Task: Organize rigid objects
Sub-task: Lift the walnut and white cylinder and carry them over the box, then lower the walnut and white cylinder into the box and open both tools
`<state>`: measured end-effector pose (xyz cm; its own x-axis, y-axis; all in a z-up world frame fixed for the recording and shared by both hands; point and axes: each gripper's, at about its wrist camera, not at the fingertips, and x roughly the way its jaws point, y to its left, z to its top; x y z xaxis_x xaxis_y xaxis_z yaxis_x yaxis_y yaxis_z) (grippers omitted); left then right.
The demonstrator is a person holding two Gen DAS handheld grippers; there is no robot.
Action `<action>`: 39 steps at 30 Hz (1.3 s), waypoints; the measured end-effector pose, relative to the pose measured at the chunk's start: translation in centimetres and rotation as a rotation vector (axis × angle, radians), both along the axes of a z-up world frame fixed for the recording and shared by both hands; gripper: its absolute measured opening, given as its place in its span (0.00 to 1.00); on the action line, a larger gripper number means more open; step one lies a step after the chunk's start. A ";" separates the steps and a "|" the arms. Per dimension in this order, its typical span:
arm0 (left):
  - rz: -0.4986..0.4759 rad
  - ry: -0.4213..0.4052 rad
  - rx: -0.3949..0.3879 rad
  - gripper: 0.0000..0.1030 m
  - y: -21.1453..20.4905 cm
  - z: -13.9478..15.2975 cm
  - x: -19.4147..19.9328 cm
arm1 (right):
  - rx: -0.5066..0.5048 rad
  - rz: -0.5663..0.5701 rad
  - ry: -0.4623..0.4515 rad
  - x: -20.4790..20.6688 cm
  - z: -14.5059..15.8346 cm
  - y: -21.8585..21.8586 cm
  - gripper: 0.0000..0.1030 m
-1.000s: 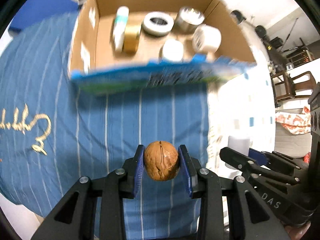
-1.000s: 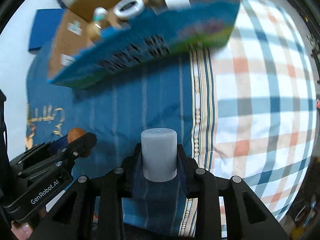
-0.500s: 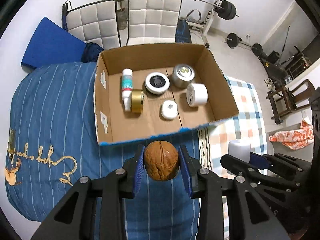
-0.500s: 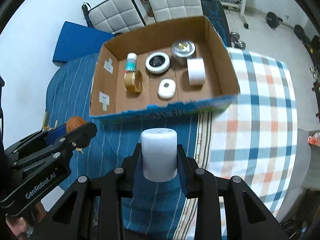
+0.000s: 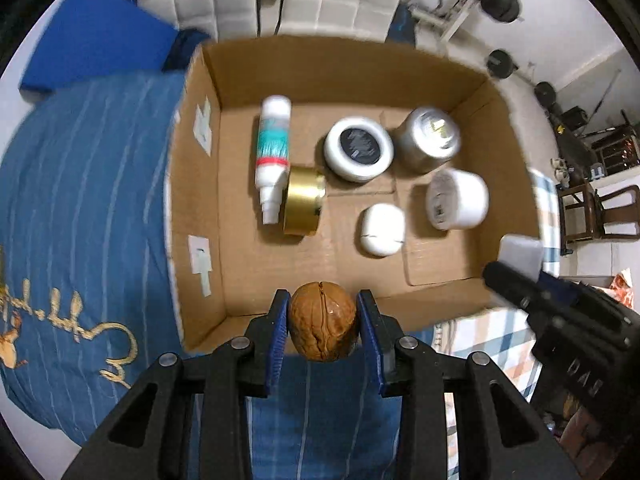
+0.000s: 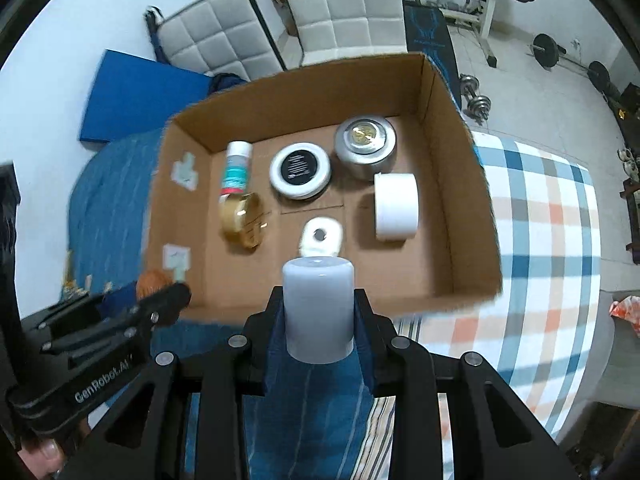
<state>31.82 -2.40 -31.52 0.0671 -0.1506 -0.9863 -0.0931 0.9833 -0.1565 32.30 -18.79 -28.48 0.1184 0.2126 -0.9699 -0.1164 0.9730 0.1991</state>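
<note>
My left gripper (image 5: 323,326) is shut on a brown walnut (image 5: 323,326), held over the near wall of an open cardboard box (image 5: 200,216). The right gripper (image 6: 319,312) is shut on a pale grey cylinder (image 6: 319,308), also just above the box's (image 6: 472,216) near edge. Inside the box lie a white spray bottle (image 5: 272,152), a gold tin (image 5: 302,206), a white jar with a black lid (image 5: 358,154), a silver tin (image 5: 430,142), a white roll (image 5: 458,200) and a small white case (image 5: 382,230). Each gripper shows in the other's view: the right one (image 5: 516,268), the left one (image 6: 160,292).
The box stands on a bed with a blue striped cover (image 5: 88,184) and a checked blanket (image 6: 552,232). Behind it are two white padded chairs (image 6: 340,8), a blue mat (image 6: 136,92) and gym weights (image 6: 548,50) on the floor.
Both grippers have travelled forward toward the box with their loads; the box now fills the views and sits right under the fingertips.
</note>
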 end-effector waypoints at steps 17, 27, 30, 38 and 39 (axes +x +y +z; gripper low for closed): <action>-0.029 0.190 0.002 0.30 -0.6 -9.0 2.2 | -0.154 0.049 0.243 4.9 -12.5 1.7 0.34; -0.025 0.207 0.000 0.31 -0.5 -9.0 2.5 | -0.174 0.034 0.276 6.0 -13.9 1.9 0.35; -0.019 0.194 0.006 0.32 -0.3 -7.8 2.7 | -0.176 0.030 0.280 6.2 -13.6 2.3 0.36; -0.017 0.110 0.036 0.42 -0.6 -2.7 2.0 | -0.186 0.042 0.216 6.2 -10.8 2.6 0.49; -0.014 0.097 0.039 0.43 -0.5 -2.1 1.9 | -0.191 0.048 0.204 5.9 -10.2 2.9 0.52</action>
